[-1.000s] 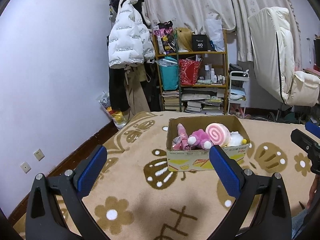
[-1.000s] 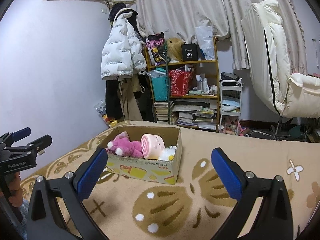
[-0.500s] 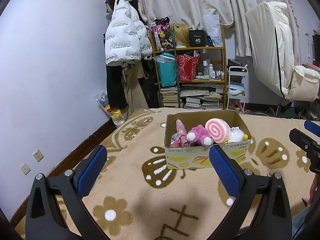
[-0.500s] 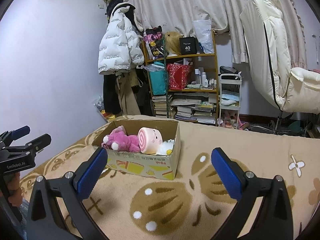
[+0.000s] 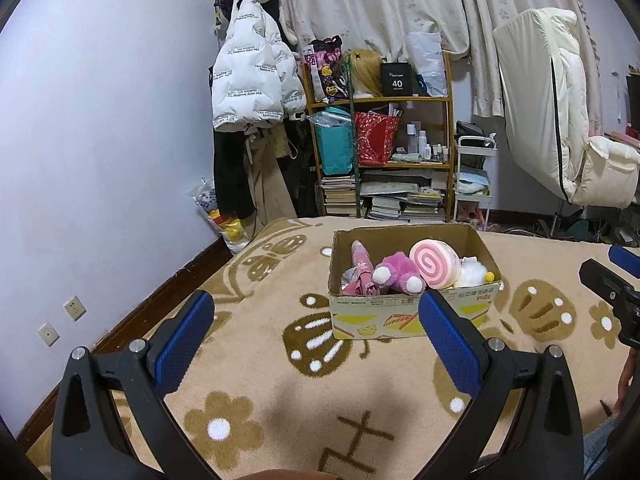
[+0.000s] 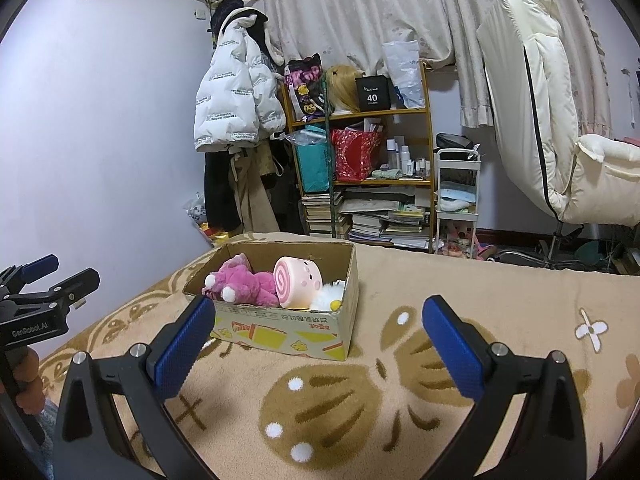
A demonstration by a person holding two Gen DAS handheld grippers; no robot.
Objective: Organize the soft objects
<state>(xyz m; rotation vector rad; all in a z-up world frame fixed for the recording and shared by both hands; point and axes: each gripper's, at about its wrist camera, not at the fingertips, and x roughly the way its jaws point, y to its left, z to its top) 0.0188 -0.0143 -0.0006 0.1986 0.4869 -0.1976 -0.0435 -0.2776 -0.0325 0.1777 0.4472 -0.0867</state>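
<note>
A cardboard box stands on a beige patterned blanket. It holds a pink swirl roll plush, a magenta plush, a folded pink item and a white fluffy toy. My left gripper is open and empty, in front of the box. My right gripper is open and empty, in front of the box, whose roll plush and magenta plush show. Each gripper shows at the edge of the other's view.
A cluttered shelf with books and bags stands beyond the bed. A white puffer jacket hangs on the wall at left. A cream recliner chair is at right, and a small white cart stands beside the shelf.
Both grippers have drifted slightly back and up from the box, so it sits a little lower in both views. Both stay open and empty.
</note>
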